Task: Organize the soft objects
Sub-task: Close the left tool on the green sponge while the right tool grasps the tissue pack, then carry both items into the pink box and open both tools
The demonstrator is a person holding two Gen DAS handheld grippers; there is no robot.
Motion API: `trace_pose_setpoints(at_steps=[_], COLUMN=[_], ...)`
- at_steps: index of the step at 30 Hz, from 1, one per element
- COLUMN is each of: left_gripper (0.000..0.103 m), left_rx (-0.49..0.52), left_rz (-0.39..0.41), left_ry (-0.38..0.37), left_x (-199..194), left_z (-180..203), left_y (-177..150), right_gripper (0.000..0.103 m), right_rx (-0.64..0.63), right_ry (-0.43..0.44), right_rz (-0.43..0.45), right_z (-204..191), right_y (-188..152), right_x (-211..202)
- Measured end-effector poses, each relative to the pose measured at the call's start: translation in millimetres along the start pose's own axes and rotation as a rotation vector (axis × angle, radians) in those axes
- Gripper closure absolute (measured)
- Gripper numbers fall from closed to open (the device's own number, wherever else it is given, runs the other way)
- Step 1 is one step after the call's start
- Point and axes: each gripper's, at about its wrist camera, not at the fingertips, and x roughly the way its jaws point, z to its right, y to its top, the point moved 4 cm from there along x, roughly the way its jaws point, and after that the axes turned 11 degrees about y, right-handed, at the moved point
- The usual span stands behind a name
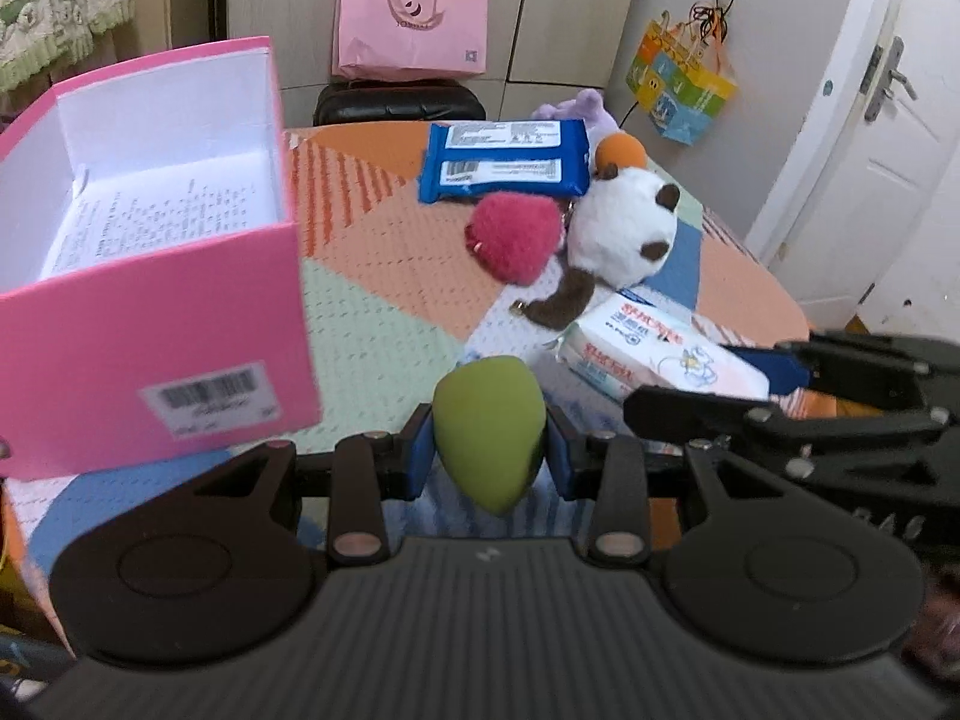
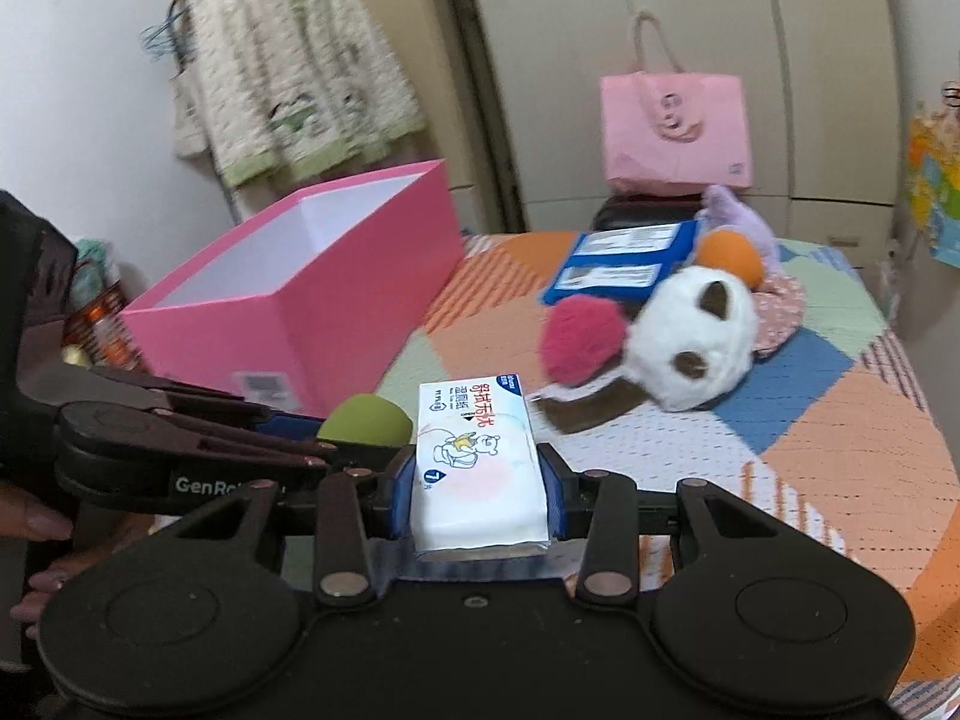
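My left gripper (image 1: 489, 450) is shut on a green egg-shaped sponge (image 1: 489, 420), held above the table's near edge beside the open pink box (image 1: 150, 324). My right gripper (image 2: 480, 492) is shut on a white tissue pack (image 2: 477, 450), lifted off the patchwork cloth. In the right wrist view the left gripper (image 2: 336, 435) comes in from the left with the green sponge (image 2: 366, 417) in front of the pink box (image 2: 300, 294). In the left wrist view the right gripper (image 1: 714, 384) holds the tissue pack (image 1: 648, 354) at the right.
On the table lie a red pompom (image 1: 513, 237), a panda plush (image 1: 624, 228), a blue wipes pack (image 1: 504, 159), an orange ball (image 1: 621, 150) and a purple plush (image 1: 591, 105). A pink bag (image 1: 411, 18) stands on a black chair behind. The pink box holds a printed sheet.
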Motion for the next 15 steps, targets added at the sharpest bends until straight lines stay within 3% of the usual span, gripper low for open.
trace_pose_setpoints(at_steps=[10,15], left_gripper=[0.066,0.066], left_rx=[0.049,0.068], left_rz=[-0.018,0.051], left_ry=[-0.022,0.024], left_x=[-50.0,-78.7], left_z=[-28.3,-46.3], left_y=[6.2,25.6], right_gripper=[0.057,0.057], right_rx=[-0.070,-0.114], right_ry=[0.134,0.142], right_rz=[-0.008,0.031], right_z=[-49.4,-68.0], right_y=[25.9,51.6], right_x=[-11.7,-9.4])
